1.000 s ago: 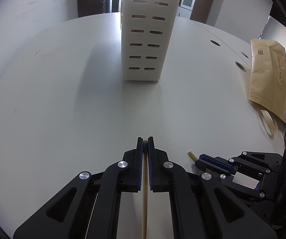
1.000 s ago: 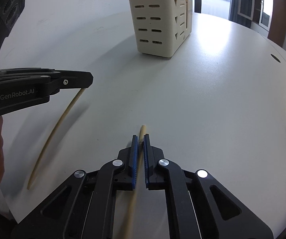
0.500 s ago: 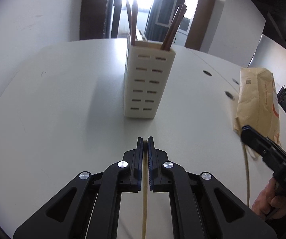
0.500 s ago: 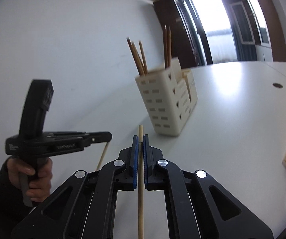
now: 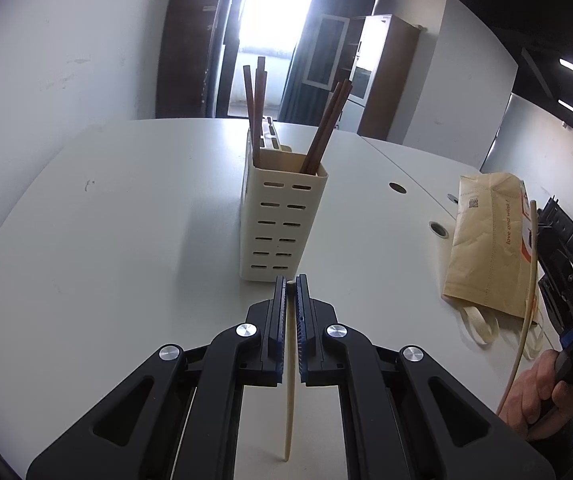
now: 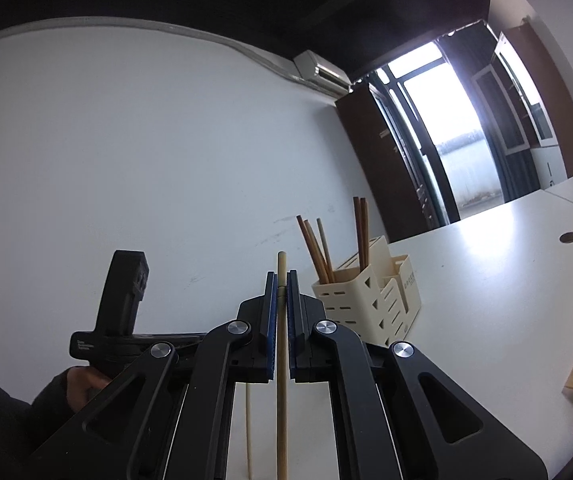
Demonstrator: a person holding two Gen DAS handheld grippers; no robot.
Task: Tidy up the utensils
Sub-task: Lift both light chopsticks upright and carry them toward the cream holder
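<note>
- Raised since a second ago, both grippers, off white table [image 5: 126, 216].
- Left gripper [image 5: 291, 300] pinching pale chopstick [image 5: 289, 380], long axis 12-to-6, tip at 6.
- Right gripper [image 6: 282, 300] pinching second chopstick [image 6: 282, 360], upright; cream holder [image 5: 282, 216] at 12.

White worktop [image 5: 134, 216]. Bright window [image 5: 274, 36] at 12 o'clock, dark curtains beside it. Brown cabinet [image 5: 390, 76] at 1 o'clock. Wall air conditioner [image 6: 320, 72] on white wall [image 6: 146, 152].
</note>
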